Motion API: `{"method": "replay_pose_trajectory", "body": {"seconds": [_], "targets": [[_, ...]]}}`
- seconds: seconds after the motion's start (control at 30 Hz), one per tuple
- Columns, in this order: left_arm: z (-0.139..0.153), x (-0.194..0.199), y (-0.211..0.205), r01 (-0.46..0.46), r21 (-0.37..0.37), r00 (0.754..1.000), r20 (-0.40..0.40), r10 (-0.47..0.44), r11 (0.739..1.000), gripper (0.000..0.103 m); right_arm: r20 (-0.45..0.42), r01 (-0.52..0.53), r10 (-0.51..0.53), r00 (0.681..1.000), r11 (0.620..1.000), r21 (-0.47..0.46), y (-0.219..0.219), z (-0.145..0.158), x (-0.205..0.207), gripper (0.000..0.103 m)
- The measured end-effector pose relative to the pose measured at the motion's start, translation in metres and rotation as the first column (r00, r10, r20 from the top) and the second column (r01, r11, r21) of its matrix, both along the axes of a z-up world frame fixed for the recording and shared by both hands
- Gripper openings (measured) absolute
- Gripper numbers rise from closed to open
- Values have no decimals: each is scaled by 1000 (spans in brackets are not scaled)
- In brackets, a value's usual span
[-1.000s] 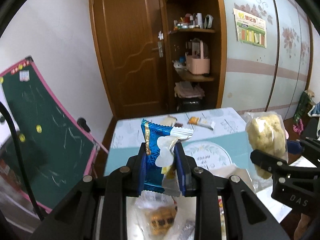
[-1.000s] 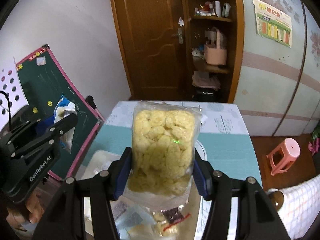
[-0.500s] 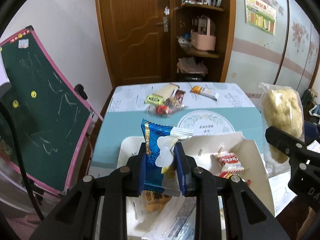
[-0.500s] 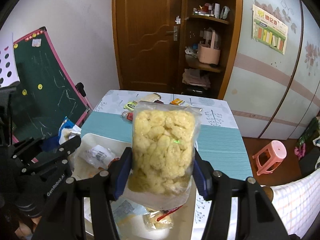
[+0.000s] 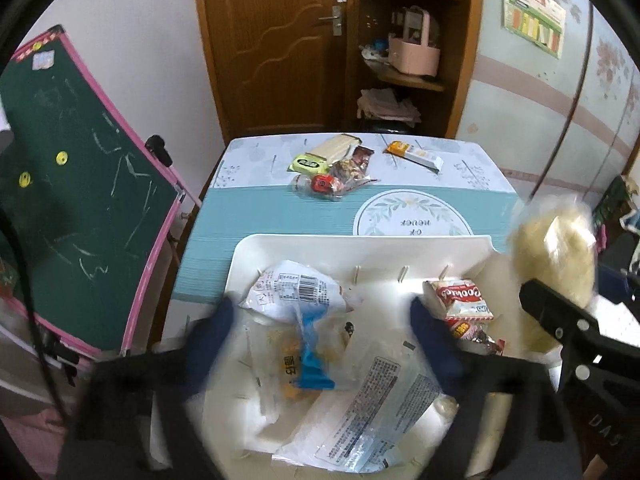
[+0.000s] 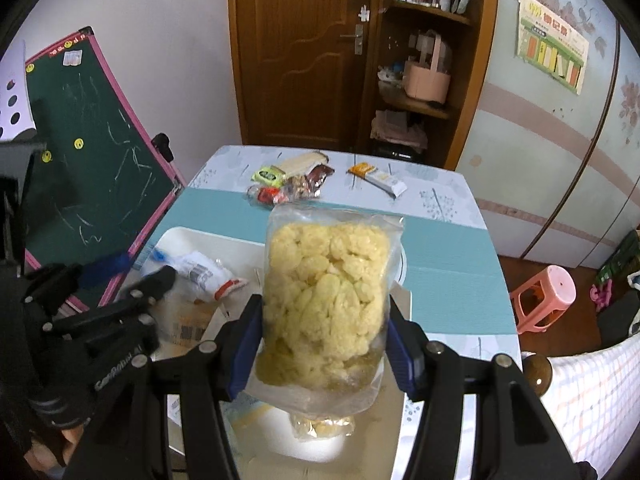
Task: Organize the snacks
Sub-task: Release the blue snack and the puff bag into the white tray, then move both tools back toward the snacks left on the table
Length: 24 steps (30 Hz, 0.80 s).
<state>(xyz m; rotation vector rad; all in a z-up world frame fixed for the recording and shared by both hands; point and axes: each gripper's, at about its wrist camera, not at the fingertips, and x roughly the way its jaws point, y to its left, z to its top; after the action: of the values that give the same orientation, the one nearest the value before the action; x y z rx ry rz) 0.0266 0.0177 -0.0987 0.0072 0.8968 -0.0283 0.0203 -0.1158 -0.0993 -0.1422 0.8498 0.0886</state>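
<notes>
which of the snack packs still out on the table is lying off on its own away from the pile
The orange-and-white bar. It lies alone toward the table's far right, while the green-ended pack and the red-labelled one sit bunched together.

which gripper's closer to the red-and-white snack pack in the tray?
Left. The left gripper hangs open over the tray, one finger beside the red-and-white pack. The right gripper holds the yellow puffs bag further right.

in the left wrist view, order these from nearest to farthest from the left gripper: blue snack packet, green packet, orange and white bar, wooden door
1. blue snack packet, in the white tray, between the opening jaws of the left gripper, untouched.
2. green packet, far end of the table, left of centre.
3. orange and white bar, far end, right; close to the green packet's rank.
4. wooden door, behind the table.
</notes>
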Motion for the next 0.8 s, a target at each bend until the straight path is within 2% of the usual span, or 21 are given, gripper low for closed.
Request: {"method": "replay_pose_trajectory", "body": {"seconds": [0.07,0.2,0.8], "targets": [[1,-2,1,4,-13,1000,9,-4,1000,94,7,7,-7,1000,1000,4,-2,0,-1,60],[2,-3,1,3,-12,1000,3,-3,1000,94,28,30,-30,999,999,24,-7,5,-1,70],[5,-7,2,-1,-12,1000,4,1,1000,94,38,29,-30,999,999,16,-7,6,-5,71]]}}
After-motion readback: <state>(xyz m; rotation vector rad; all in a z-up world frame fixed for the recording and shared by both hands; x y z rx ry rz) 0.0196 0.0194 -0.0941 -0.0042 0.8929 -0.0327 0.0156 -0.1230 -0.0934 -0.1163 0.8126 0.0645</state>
